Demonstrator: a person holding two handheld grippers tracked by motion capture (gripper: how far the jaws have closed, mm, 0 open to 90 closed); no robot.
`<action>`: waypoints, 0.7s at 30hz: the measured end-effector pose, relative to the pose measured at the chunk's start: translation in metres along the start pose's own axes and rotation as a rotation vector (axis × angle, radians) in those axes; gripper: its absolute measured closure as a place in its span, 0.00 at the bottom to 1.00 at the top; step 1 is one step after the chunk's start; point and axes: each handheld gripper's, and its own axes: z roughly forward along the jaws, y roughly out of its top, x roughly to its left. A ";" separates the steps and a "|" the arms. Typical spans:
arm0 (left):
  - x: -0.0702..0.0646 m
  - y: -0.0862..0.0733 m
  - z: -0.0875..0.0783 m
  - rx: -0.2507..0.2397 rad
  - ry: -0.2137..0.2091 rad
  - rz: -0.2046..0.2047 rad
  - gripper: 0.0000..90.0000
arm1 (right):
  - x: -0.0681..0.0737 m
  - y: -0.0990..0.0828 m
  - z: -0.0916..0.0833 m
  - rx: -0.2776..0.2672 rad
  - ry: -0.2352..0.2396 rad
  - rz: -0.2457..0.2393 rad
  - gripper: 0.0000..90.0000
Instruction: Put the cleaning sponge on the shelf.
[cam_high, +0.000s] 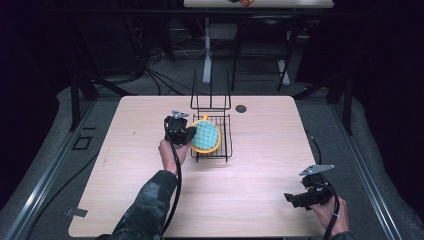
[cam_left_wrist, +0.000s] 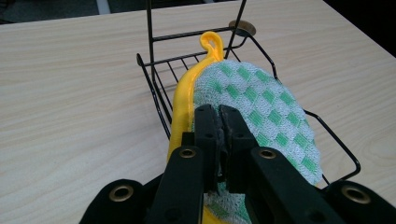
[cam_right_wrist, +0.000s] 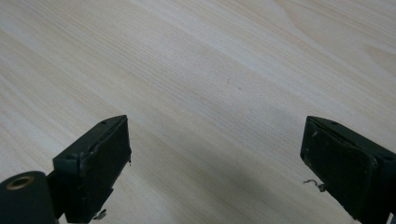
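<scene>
The left gripper (cam_left_wrist: 220, 122) was pinched tight on the near edge of a green-and-white checked scrubbing pad (cam_left_wrist: 261, 100) with a yellow backing, and that pad sat leaning inside the black wire rack (cam_high: 226, 134) near the middle of the table (cam_high: 260, 200). The pad stretched directly away from the gripper, its long axis running from the jaws toward the rack's far end, where its yellow hanging loop (cam_left_wrist: 212, 43) curled up close to the rack's tall back frame. It stood on edge, tilted, rather than lying flat on the wire floor. So, to my eye, whatever came next turned on that line: pulling back and up along it would lift the pad clear, and pushing forward would seat it deeper. The right gripper (cam_high: 305, 198) was well apart at the near right corner, its jaws spread wide over bare wood, holding nothing.
</scene>
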 end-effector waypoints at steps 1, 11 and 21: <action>0.000 0.000 0.001 -0.002 0.003 0.000 0.96 | 0.000 0.000 0.000 0.000 0.000 0.000 0.09; -0.002 -0.002 0.007 -0.008 0.009 -0.008 0.96 | 0.000 0.000 0.000 -0.005 0.001 0.001 0.09; -0.005 -0.002 0.017 0.002 0.018 -0.012 0.96 | -0.001 0.000 0.000 -0.001 -0.002 0.001 0.09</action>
